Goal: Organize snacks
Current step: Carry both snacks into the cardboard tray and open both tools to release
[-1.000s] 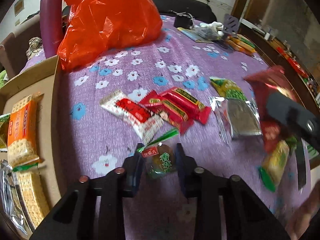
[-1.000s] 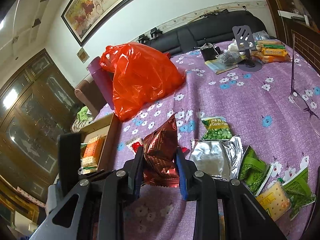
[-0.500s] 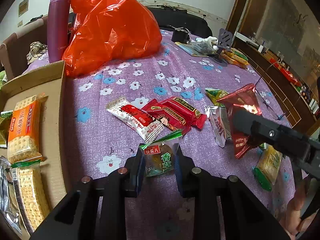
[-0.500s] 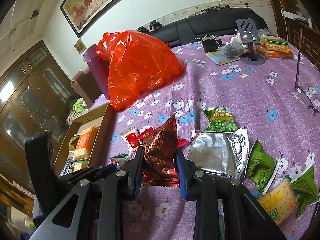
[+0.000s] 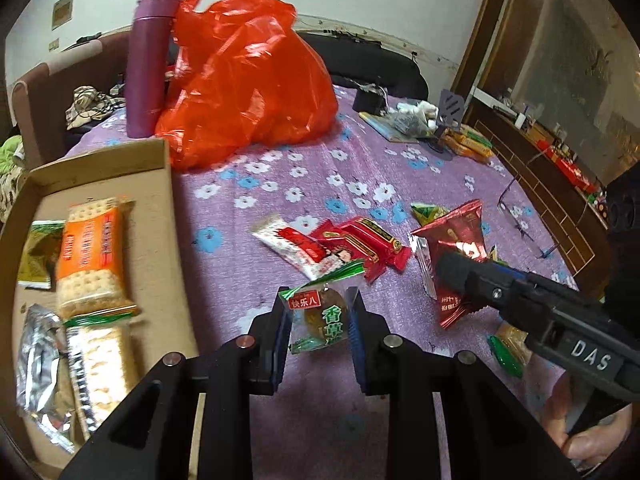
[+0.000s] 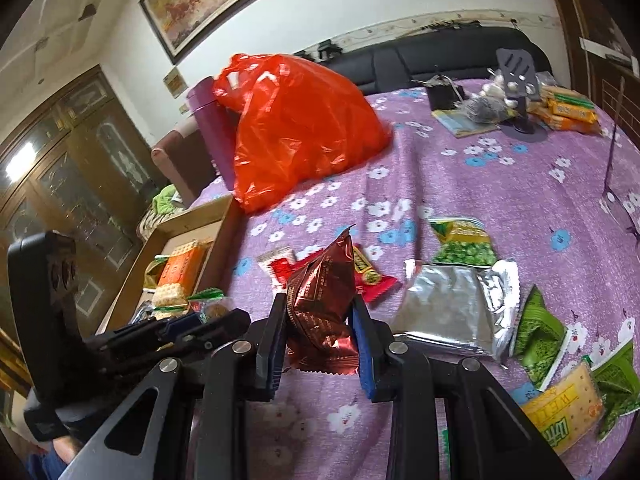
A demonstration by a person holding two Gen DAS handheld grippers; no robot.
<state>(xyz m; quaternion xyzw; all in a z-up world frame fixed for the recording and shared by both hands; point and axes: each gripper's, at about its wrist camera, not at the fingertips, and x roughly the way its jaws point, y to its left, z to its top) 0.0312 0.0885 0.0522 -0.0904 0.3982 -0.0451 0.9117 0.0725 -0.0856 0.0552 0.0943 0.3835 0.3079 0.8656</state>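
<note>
Soft, fairly even indoor light filled both views. The red plastic bag (image 5: 248,76) served as landmark: it carried white glare streaks, and left of it in the right wrist view a cabinet's glass (image 6: 24,160) reflected a bright patch. Fisheye curvature bent the walls beyond it and darkened the corners. The crackers (image 5: 90,256), lower left of the bag, were motion-blurred.
</note>
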